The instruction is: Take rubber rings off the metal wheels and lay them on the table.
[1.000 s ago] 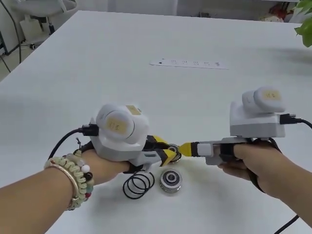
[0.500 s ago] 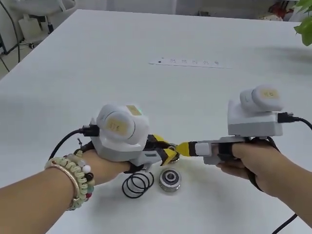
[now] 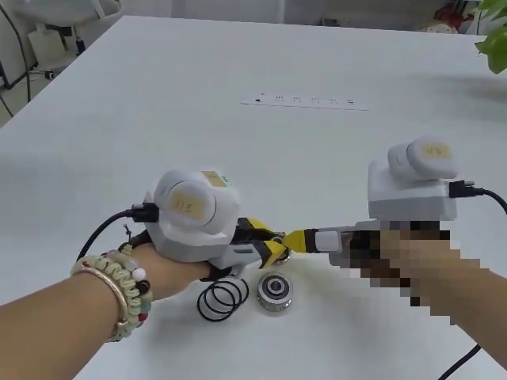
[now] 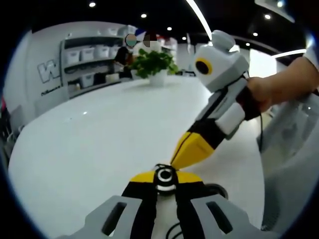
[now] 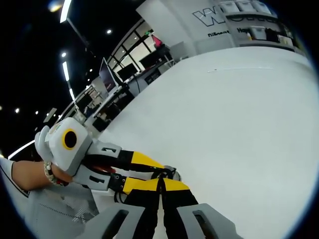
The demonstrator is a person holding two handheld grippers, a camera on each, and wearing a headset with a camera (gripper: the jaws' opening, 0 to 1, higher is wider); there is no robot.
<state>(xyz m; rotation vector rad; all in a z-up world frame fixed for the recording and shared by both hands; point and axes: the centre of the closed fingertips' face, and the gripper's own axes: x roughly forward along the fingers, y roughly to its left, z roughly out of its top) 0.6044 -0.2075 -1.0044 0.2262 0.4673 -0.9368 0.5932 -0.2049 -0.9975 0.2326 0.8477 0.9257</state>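
Rubber rings (image 3: 223, 298), head view: loose on table (image 3: 158, 119) beside second wheel (image 3: 275, 290).
Left gripper view: my left gripper (image 4: 165, 177) is clamped on held wheel (image 4: 165, 174); right gripper (image 4: 181, 155) tip touches it.
Right gripper view: my jaws closed tight; whether a ring is pinched, cannot tell.
Risk: tips slipping off; pull twisting held wheel loose.

Power strip (image 3: 305, 101) lying flat; potted plant (image 4: 153, 63); shelves (image 4: 64, 67) with white bins (image 4: 93, 53).
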